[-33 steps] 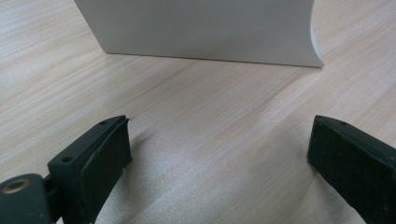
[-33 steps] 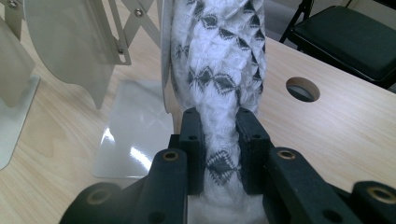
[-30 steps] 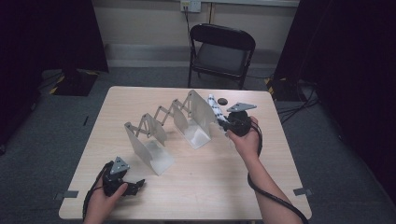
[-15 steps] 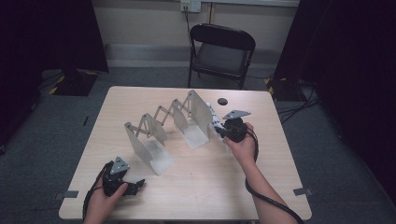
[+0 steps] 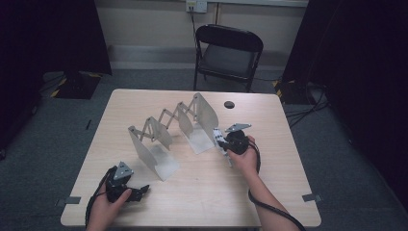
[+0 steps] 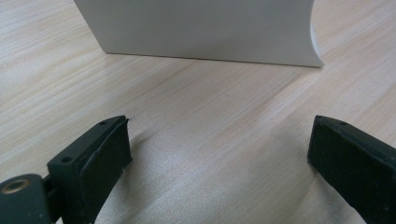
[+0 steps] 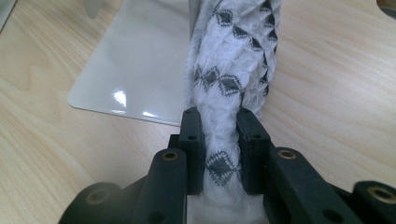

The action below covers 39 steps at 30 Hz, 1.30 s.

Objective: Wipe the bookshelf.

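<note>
1. The right gripper point(image 5: 222, 142) is clamped on a rolled white knitted cloth with dark grey diamond patterns point(image 7: 232, 70); in the right gripper view both black jaws press into its sides.
2. The cloth sits just beside the right end plate of a pale grey metal expanding rack with scissor links point(image 5: 166, 127), over the rack's glossy flat base point(image 7: 135, 65).
3. The left gripper point(image 5: 137, 191) rests at the near left corner of the light wooden table point(image 5: 269, 183), its jaws wide apart with bare wood between them.
4. A black folding chair point(image 5: 228, 53) stands beyond the table.
</note>
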Each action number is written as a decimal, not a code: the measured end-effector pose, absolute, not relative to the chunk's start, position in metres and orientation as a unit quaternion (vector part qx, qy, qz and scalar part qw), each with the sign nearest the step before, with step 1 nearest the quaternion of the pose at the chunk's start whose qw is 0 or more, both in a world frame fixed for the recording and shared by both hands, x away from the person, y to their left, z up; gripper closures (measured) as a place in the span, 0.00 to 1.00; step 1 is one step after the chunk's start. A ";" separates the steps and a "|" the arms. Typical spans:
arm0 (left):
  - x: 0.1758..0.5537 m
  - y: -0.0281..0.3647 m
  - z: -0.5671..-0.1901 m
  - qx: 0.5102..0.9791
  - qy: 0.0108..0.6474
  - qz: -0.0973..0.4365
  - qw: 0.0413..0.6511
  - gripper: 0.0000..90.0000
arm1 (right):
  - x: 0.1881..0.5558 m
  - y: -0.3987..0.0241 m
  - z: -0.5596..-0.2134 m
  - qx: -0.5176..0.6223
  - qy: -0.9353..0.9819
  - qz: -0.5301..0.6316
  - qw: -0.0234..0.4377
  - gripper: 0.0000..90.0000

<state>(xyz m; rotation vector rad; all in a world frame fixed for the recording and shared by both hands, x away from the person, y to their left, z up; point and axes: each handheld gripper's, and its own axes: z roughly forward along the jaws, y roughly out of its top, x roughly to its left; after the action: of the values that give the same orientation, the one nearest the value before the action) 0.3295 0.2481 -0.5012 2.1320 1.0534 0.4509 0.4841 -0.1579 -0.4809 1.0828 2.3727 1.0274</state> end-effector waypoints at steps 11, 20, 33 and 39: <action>0.329 0.248 -0.501 0.824 0.407 0.174 0.353 0.06 | 0.483 -0.168 -0.475 0.389 0.824 0.369 0.182 0.63; 0.329 0.248 -0.501 0.824 0.407 0.175 0.353 0.06 | 0.467 -0.178 -0.468 0.392 0.823 0.365 0.186 0.56; 0.329 0.248 -0.501 0.824 0.407 0.174 0.353 0.06 | 0.477 -0.175 -0.486 0.413 0.818 0.354 0.186 0.77; 0.329 0.248 -0.501 0.824 0.407 0.174 0.353 0.06 | 0.476 -0.170 -0.480 0.407 0.822 0.348 0.192 0.66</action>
<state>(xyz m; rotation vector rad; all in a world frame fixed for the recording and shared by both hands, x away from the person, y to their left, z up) 0.3295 0.2481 -0.5012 2.1320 1.0533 0.4511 0.4758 -0.1704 -0.4799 1.1413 2.3084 0.9769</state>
